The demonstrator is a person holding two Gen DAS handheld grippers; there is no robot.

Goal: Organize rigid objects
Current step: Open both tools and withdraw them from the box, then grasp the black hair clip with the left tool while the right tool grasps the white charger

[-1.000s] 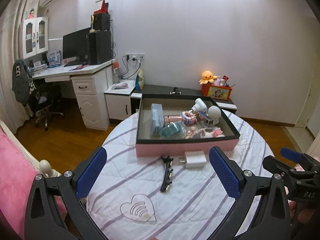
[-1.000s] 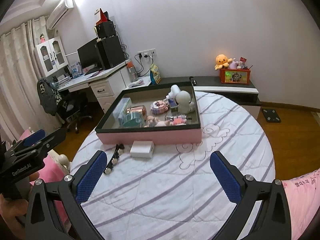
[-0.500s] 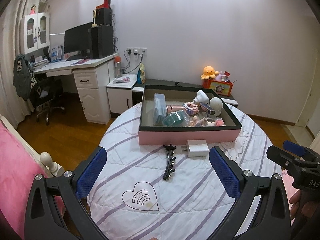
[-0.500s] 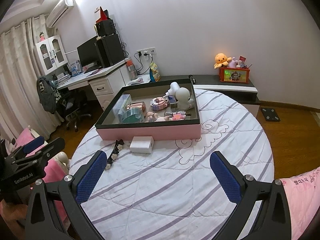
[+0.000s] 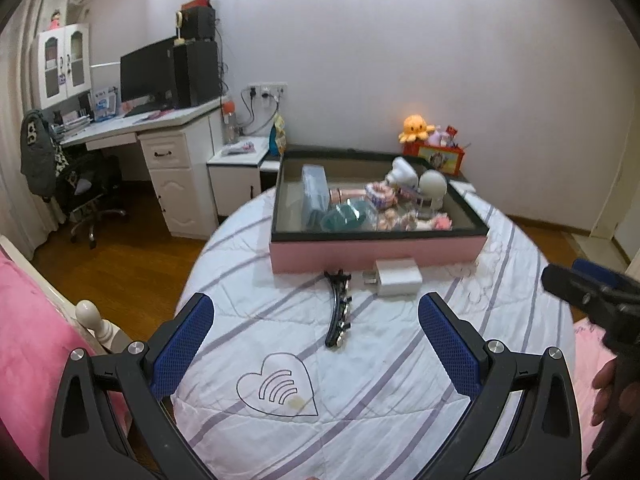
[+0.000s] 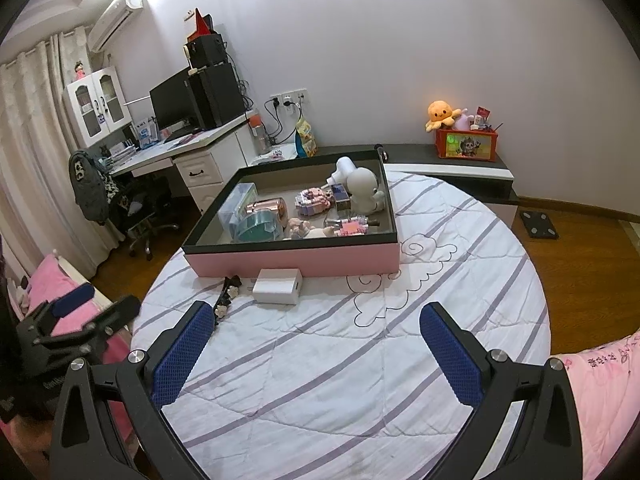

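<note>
A pink box (image 5: 376, 250) (image 6: 296, 258) with a dark rim sits on the round striped table (image 5: 380, 380) (image 6: 340, 360) and holds several small items, among them a white figurine (image 5: 434, 188) (image 6: 362, 188) and a teal tape roll (image 5: 348, 218) (image 6: 256, 226). In front of the box lie a white charger (image 5: 396, 278) (image 6: 278, 286) and a black hair clip (image 5: 338, 306) (image 6: 226, 296). My left gripper (image 5: 316, 344) hangs open over the table's near side, short of the clip. My right gripper (image 6: 316, 346) is open too, nothing between its fingers.
A white desk (image 5: 160, 136) with monitor and office chair (image 5: 84, 196) stands at the left. A low dark cabinet (image 6: 452, 160) behind the table carries an orange plush and a red box. Pink bedding (image 5: 36, 340) flanks the table; wood floor lies around it.
Both grippers have pulled back and risen slightly, so the table and box sit farther off. Both stay open; the charger and clip have not moved.
</note>
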